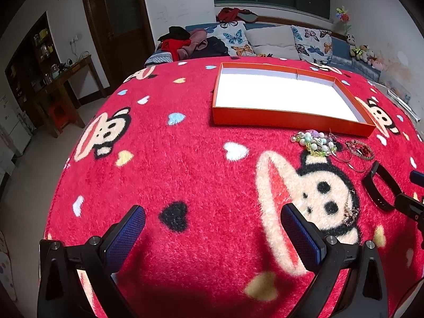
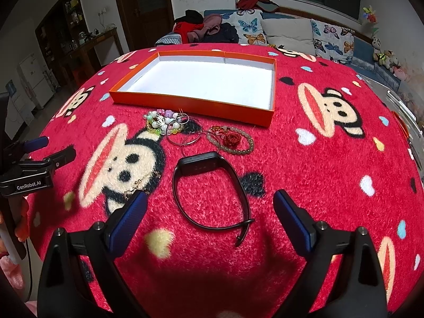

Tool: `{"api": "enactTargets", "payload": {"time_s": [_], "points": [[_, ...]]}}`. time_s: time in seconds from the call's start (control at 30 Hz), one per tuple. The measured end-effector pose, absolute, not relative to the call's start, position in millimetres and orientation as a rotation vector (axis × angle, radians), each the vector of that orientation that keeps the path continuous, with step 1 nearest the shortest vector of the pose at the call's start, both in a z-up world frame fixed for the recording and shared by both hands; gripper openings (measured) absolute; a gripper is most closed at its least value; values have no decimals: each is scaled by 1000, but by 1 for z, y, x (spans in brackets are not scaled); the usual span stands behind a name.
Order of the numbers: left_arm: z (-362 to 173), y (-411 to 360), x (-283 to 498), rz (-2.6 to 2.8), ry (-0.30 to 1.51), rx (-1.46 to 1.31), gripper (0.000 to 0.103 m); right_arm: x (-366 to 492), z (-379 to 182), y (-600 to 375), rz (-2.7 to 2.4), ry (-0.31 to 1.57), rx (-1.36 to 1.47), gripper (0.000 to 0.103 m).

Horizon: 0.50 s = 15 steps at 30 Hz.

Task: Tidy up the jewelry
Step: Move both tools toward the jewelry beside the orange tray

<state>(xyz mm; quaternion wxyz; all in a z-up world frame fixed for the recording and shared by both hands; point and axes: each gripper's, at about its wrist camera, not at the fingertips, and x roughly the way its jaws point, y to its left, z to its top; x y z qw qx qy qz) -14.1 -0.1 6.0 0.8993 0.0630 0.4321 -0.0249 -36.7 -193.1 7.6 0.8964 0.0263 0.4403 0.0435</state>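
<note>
Right wrist: tongs [image 2: 209, 208] wide, empty.

The worktop [image 2: 318, 159] is covered in red plush patterned with cream-and-black cartoon monkeys and scattered hearts; the box [image 2: 164, 98] is seen orange outside, white inside; the wristband [image 2: 185, 164] is black; pastel green, white and lilac beads [image 2: 159, 124] are shown; tool pads [image 2: 127, 217] are blue.

Shallow orange cardboard box [image 2: 201, 84] sits far on the red plush cartoon-monkey blanket [image 2: 318, 164]. Just before it: pastel bead bracelets [image 2: 159, 123] left, thin metal hoops [image 2: 185, 135] middle, grey-green bead bracelet [image 2: 235, 140] right. Black fitness band [image 2: 209, 188] nearest; thin gold chain [image 2: 140, 182] to its left.
</note>
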Motion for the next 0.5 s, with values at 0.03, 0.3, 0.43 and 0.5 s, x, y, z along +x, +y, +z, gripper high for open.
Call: {"api": "enactTargets", "payload": {"time_s": [0.03, 0.3, 0.43, 0.5], "points": [[6, 0, -14, -53, 894, 131, 103, -36, 7, -194, 90, 913, 55, 96], [3, -3, -15, -63, 897, 141, 103, -35, 4, -193, 99, 927, 47, 92], [3, -5, -15, -71, 898, 139, 103, -32, 2, -194, 108, 934, 35, 91], [2, -5, -15, -74, 898, 137, 103, -30, 2, -194, 115, 936, 21, 91]]}}
